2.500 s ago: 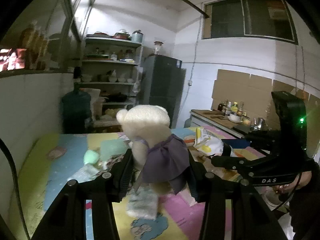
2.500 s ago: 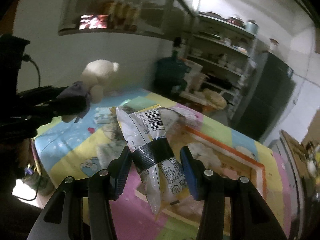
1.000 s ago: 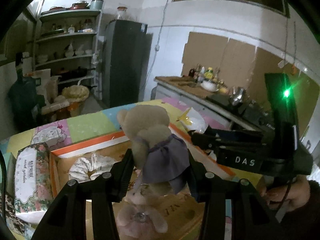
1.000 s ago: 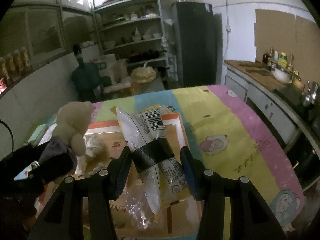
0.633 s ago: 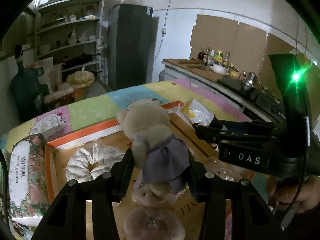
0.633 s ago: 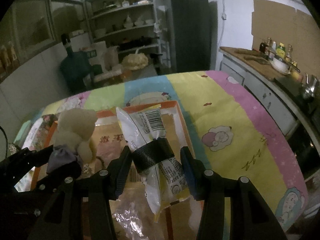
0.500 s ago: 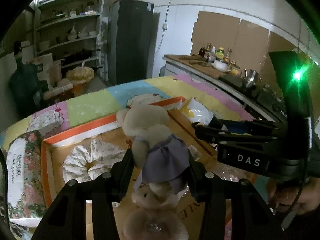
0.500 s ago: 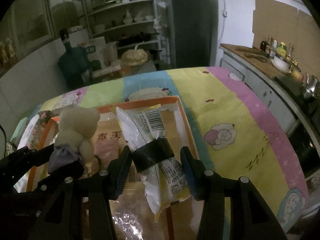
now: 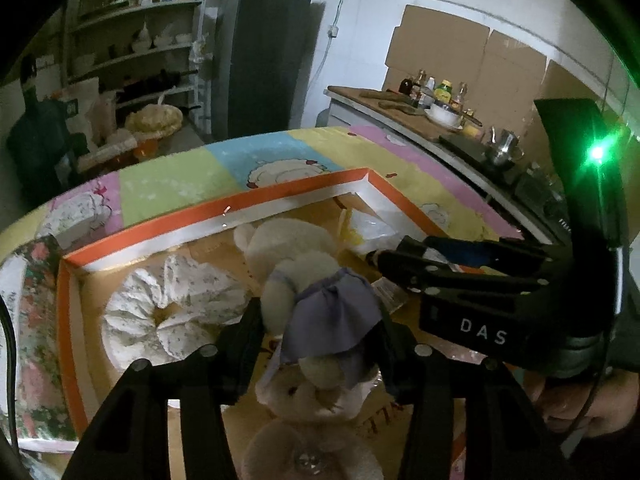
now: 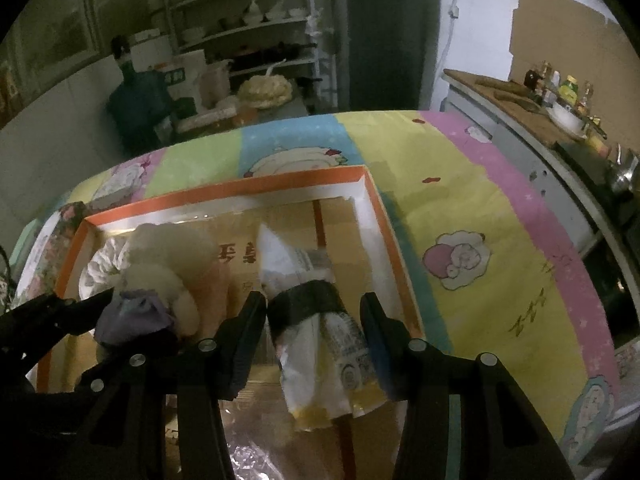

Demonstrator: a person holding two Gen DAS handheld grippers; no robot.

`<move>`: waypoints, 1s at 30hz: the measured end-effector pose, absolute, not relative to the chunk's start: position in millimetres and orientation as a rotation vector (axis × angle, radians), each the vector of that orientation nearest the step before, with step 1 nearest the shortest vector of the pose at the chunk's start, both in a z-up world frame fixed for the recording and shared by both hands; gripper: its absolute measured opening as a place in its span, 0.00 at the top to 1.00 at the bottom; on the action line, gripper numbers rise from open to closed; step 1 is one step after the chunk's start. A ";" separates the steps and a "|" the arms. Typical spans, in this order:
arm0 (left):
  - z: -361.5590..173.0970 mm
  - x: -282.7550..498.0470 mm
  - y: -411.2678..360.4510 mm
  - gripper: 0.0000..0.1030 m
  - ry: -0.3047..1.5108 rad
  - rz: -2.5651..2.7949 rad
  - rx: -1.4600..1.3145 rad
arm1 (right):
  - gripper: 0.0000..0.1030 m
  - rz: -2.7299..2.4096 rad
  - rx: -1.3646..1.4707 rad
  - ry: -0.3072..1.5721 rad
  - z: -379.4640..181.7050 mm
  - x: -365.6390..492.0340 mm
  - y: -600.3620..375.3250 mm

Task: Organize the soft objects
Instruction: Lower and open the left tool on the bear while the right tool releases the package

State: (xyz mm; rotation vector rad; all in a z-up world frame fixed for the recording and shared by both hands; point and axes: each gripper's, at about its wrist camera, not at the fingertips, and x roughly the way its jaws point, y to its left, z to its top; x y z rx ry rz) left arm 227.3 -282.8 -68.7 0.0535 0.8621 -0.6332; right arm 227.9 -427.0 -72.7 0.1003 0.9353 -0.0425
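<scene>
In the left wrist view, the left hand-held gripper [image 9: 316, 332] is clamped on a cream teddy bear [image 9: 296, 264] in a purple skirt, over the orange-rimmed cardboard box [image 9: 288, 196], its jaws just eased wider. A white floral cushion [image 9: 168, 312] lies inside.

In the right wrist view, the right hand-held gripper [image 10: 312, 320] grips a snack packet [image 10: 316, 320] above the same box, on the colourful tabletop [image 10: 460, 208].

White letters "DAS" stand on the black body of the right gripper [image 9: 382, 258]. Print on the snack packet [image 10: 320, 320] and cardboard box [image 10: 372, 200] floor is illegible.
</scene>
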 end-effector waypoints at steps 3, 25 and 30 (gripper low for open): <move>-71.4 230.9 -277.6 0.48 0.884 -0.652 0.012 | 0.51 -0.035 0.104 0.931 -71.0 228.0 -426.5; -42.6 191.2 -262.5 0.16 0.692 -0.573 0.116 | 0.49 0.014 0.186 0.791 -44.5 189.2 -419.3; -36.2 179.2 -255.0 0.16 0.665 -0.580 0.113 | 0.49 0.017 0.203 0.753 -36.9 176.4 -416.9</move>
